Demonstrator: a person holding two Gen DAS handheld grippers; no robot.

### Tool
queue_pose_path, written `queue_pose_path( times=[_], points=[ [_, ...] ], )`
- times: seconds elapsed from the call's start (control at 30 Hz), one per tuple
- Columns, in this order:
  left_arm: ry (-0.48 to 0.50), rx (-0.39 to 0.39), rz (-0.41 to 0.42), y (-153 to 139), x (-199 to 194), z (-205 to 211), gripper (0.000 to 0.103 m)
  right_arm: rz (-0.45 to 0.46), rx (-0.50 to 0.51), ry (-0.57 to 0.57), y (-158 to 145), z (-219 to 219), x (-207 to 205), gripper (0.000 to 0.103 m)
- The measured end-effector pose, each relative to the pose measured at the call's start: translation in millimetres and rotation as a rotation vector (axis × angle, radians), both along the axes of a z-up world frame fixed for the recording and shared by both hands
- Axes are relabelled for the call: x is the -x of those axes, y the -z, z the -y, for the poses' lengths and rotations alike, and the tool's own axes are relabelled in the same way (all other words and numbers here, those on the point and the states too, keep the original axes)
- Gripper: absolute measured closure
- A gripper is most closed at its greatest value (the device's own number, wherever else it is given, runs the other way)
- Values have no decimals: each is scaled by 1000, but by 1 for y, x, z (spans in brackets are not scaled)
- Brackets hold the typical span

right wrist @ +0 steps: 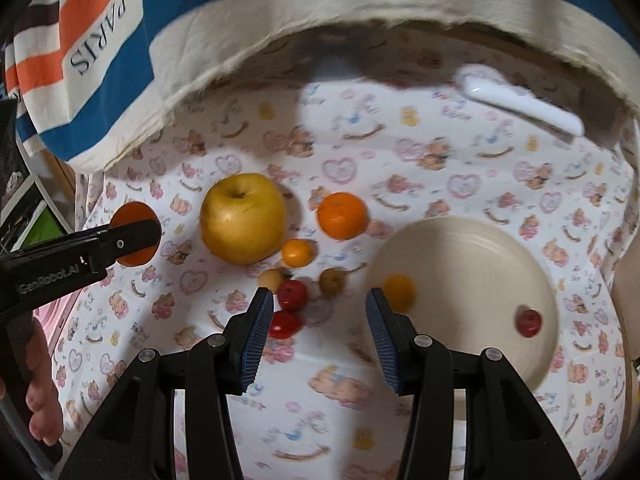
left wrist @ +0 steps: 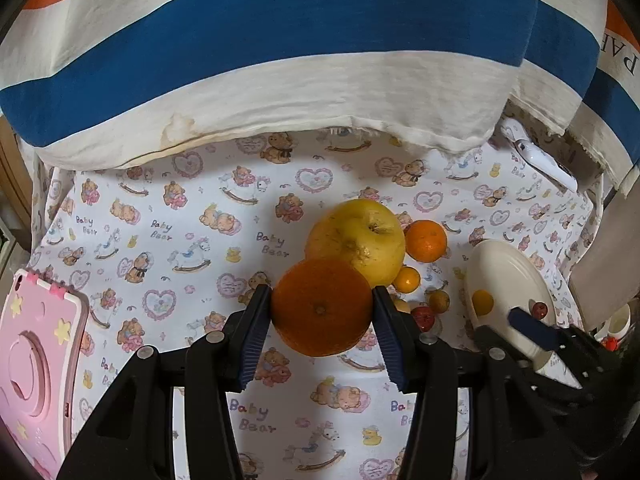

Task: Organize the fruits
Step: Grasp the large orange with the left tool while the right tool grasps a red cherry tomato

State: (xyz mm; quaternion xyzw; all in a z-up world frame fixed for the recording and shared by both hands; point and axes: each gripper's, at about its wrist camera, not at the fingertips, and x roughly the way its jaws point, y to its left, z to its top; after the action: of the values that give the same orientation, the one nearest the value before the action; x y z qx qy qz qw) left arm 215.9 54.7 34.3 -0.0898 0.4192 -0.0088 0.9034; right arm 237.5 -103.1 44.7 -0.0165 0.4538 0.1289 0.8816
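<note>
- The left gripper pinches a big orange, held left of the yellow apple.
- The right gripper hangs spread and empty, left of the plate.
- A loose pinch could drop the orange onto the apple's cluster and scatter it.

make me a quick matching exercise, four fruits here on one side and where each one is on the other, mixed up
Things:
1. big orange
2. yellow apple
3. small yellow fruit
4. dark red fruit

Places:
A. on the plate, near its right rim
B. on the printed cloth, next to a smaller orange
C. between the fingers of the left claw
D. on the plate, near its left rim

Pairs: 1-C, 2-B, 3-D, 4-A
</note>
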Motion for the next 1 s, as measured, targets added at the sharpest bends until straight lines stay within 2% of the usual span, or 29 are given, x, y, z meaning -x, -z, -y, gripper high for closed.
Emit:
queue_pose_path(
  times=[0.43, 0.77, 0.83, 1.0],
  points=[
    [-7, 4, -19, 3, -2, -5, 54, -91, 7, -19, 37, -18, -19, 54],
    [1, -2, -35, 7, -5, -1, 54, -105, 53, -78, 56, -36, -17, 65],
    [3, -4, -37, 8, -5, -1, 54, -108, 66, -83, 59, -38, -16, 72],
    [4, -4, -36, 7, -5, 0, 54, -87, 95, -91, 61, -41, -12, 74]
  ],
)
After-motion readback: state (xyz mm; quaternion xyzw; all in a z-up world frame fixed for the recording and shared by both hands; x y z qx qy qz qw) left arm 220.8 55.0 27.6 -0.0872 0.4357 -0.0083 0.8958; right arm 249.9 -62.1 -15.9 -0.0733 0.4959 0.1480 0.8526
